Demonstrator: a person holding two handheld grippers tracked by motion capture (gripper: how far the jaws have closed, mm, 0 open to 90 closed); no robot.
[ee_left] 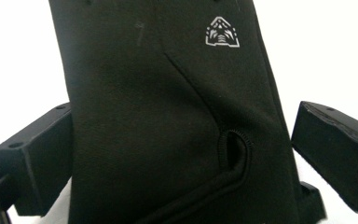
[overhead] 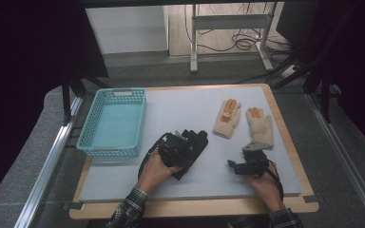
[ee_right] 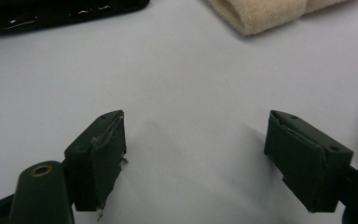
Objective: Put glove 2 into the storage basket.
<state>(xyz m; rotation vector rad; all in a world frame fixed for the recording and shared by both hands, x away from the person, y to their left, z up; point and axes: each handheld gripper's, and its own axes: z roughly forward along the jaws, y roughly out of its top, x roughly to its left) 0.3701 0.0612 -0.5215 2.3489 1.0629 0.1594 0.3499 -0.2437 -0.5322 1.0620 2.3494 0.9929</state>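
A black glove (overhead: 196, 144) lies on the grey mat (overhead: 180, 104) at the middle of the table. My left gripper (overhead: 183, 146) is down over it, held in a hand. In the left gripper view the black glove (ee_left: 168, 116), with a small white logo, runs up between the two jaws of the left gripper (ee_left: 182, 154). These stand wide, the right one clear of the cloth. My right gripper (overhead: 236, 166) rests low at the front right, open over bare mat (ee_right: 191, 84) with nothing between the jaws of the right gripper (ee_right: 196, 154).
A teal basket (overhead: 109, 152) with nothing in it stands at the left of the mat. Two cream gloves (overhead: 227, 118) (overhead: 260, 126) lie side by side at the back right; one cream cuff (ee_right: 261, 14) lies just ahead of my right gripper.
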